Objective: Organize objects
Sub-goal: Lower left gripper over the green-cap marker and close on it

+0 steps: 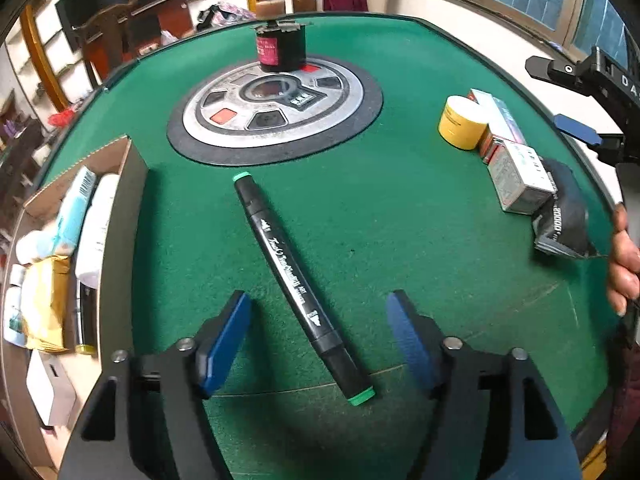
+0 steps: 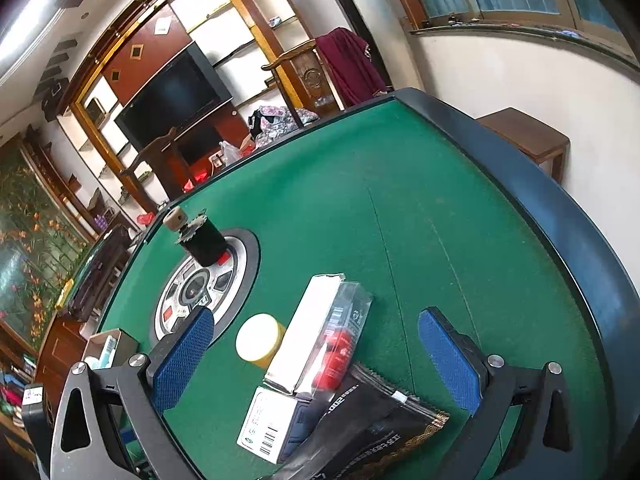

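Observation:
A black marker with green caps [image 1: 288, 276] lies slantwise on the green felt table [image 1: 420, 248]. My left gripper [image 1: 318, 300] stands open over its near half, a blue pad on each side and neither touching it. My right gripper [image 2: 316, 316] is open wide above a cluster at the table's right side. That cluster holds a yellow jar [image 2: 258, 342], a long white box [image 2: 308, 328], a clear pack with red contents [image 2: 340, 344], a small white box [image 2: 276, 424] and a black pouch [image 2: 372, 428]. Nothing is held.
An open cardboard box [image 1: 120, 184] at the left holds several packets and bottles. A black cylinder [image 1: 280, 50] stands on the round control panel [image 1: 276, 116] at the table's centre. A person's hand [image 1: 624, 264] shows at the right edge, near the raised table rim [image 2: 560, 216].

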`<state>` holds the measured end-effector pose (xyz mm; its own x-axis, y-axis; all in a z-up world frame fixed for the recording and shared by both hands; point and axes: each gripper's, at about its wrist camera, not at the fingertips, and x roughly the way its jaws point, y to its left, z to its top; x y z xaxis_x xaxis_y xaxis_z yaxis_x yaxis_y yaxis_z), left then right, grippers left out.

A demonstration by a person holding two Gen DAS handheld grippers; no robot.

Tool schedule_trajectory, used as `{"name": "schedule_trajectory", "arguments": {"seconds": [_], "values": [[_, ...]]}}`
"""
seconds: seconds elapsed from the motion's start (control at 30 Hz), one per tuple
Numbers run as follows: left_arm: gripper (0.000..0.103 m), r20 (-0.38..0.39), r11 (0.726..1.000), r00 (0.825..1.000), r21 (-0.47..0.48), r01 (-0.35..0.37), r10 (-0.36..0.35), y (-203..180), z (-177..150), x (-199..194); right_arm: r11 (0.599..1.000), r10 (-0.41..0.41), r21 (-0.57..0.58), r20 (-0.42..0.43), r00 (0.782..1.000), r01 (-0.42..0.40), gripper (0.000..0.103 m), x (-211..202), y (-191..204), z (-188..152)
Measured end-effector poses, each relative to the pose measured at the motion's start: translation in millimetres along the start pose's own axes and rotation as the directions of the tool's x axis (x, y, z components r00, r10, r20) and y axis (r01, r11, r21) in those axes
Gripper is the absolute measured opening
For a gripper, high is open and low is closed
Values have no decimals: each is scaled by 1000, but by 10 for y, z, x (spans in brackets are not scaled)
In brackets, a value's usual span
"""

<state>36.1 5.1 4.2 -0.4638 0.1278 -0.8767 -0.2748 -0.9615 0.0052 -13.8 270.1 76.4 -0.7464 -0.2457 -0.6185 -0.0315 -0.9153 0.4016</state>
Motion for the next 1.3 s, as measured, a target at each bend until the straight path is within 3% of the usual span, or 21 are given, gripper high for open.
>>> {"name": "schedule_trajectory", "arguments": {"seconds": [0.03, 0.07, 0.1, 0.17, 0.23, 0.4, 0.47, 0.53, 0.57, 0.6, 0.73, 0.93, 1.13, 1.3], "values": [[70, 1, 1000, 1000, -17, 2, -2, 7, 7, 4, 1000, -2, -8, -2, 1000, 2, 103, 11, 20, -15], [63, 9, 1000, 1000, -15, 0, 0, 6, 0, -2, 1000, -6, -17, -5, 1000, 6, 103, 26, 35, -29], [41, 36, 1000, 999, -7, 1, -1, 10, -21, -30, 1000, -11, -22, -8, 1000, 11, 103, 39, 43, -40], [17, 49, 1000, 999, -8, 1, 0, 39, -50, -74, 999, -16, -28, -14, 1000, 16, 103, 64, 38, -52], [14, 51, 999, 998, -34, 24, -23, 112, -107, -114, 999, -24, -22, -22, 999, 23, 103, 102, 22, -54], [15, 88, 1000, 996, -31, 4, -1, 95, -251, -180, 1000, -21, 6, -24, 999, 22, 103, 87, -50, -68], [23, 116, 999, 993, -29, 15, -11, 83, -309, -203, 1000, -13, 17, -8, 1000, 13, 103, 40, -80, -55], [50, 121, 998, 991, -29, 61, -57, 99, -329, -210, 999, -2, 34, 1, 1000, 2, 103, 16, -114, -50], [76, 114, 997, 992, -40, 62, -57, 116, -326, -198, 999, 7, 45, 1, 1000, -7, 103, 13, -136, -43], [86, 102, 996, 994, -63, 57, -51, 149, -310, -168, 998, 12, 55, 0, 1000, -12, 103, 14, -164, -42], [88, 118, 988, 989, -114, 106, -93, 246, -314, -175, 991, 6, 133, 15, 1000, -8, 103, 13, -384, -28], [99, 83, 994, 993, -61, 89, -83, 139, -298, -119, 968, -39, 246, -38, 999, 47, 103, 169, -710, -76], [103, 38, 1000, 999, 5, 19, -19, 19, -293, -60, 972, -64, 224, -28, 998, 68, 103, 127, -684, -85], [103, 38, 1000, 999, 5, 21, -21, 40, -291, -63, 974, -58, 216, -28, 998, 62, 103, 111, -730, -106]]}}
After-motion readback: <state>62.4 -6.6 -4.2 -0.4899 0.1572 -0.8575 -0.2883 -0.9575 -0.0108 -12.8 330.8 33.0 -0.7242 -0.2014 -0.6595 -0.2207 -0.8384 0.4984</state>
